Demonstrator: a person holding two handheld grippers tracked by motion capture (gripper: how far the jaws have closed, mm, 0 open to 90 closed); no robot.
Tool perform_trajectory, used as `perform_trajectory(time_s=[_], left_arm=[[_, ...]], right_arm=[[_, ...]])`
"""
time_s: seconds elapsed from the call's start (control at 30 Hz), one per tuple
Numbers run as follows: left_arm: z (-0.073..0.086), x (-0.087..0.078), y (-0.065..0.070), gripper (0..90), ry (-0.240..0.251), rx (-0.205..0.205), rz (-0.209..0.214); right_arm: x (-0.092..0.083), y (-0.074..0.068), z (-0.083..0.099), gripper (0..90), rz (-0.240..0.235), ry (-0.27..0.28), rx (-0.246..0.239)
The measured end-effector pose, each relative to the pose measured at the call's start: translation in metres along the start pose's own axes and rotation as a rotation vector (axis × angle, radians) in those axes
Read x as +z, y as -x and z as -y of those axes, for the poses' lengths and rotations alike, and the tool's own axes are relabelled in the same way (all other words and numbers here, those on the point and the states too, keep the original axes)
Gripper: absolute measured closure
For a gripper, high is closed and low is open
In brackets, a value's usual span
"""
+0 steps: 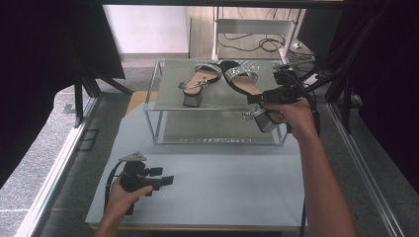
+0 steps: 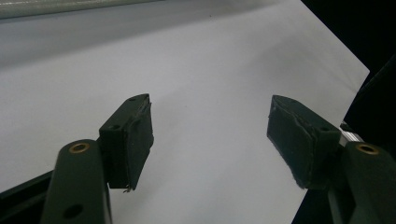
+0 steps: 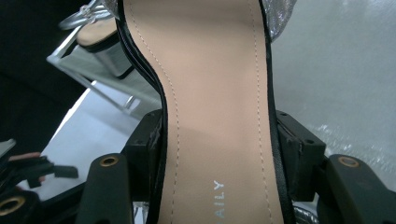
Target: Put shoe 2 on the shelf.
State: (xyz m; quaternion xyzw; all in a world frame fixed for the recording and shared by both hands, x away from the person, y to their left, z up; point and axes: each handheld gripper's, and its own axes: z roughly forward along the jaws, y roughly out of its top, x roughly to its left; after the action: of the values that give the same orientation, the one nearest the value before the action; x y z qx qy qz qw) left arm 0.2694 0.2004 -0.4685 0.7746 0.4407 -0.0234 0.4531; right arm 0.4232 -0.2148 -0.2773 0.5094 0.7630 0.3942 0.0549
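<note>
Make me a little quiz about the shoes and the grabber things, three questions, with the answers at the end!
1. True or false: the left hand-held gripper is holding a shoe.
2. Which shoe is the right hand-held gripper clamped on: A) the sandal lying on the shelf, B) the sandal at the shelf's right edge?
3. Fill in: the free sandal rests on the ____ level of the wire shelf.

Key
1. False: its jaws stand apart over the bare white table.
2. B: the jaws squeeze both sides of its sole.
3. top.
</note>
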Motion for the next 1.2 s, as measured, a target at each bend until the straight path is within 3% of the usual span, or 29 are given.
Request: perform_trajectory(time_s=[0.3, 0.7, 0.9, 1.1, 1.2], left_arm=[[0.001, 0.011, 0.005, 31.9, -0.034, 0.015, 0.018], [0.002, 0.009, 0.003, 31.9, -0.03, 0.022, 0.007], [0.003, 0.005, 0.0, 31.9, -0.016, 0.013, 0.004], [0.004, 0.002, -0.004, 32.0, -0.007, 0.0, 0.001], [0.004, 0.003, -0.003, 32.1, -0.008, 0.001, 0.009]], right_arm=[[0.014, 0.011, -0.03, 42.1, 0.017, 0.008, 0.039], [0.046, 0.027, -0.068, 42.1, 0.085, 0.01, 0.106], [0.066, 0.034, -0.074, 42.1, 0.117, -0.013, 0.12], [0.083, 0.041, -0.073, 42.0, 0.185, -0.078, 0.111], [0.088, 0.042, -0.075, 41.9, 0.194, -0.091, 0.125]])
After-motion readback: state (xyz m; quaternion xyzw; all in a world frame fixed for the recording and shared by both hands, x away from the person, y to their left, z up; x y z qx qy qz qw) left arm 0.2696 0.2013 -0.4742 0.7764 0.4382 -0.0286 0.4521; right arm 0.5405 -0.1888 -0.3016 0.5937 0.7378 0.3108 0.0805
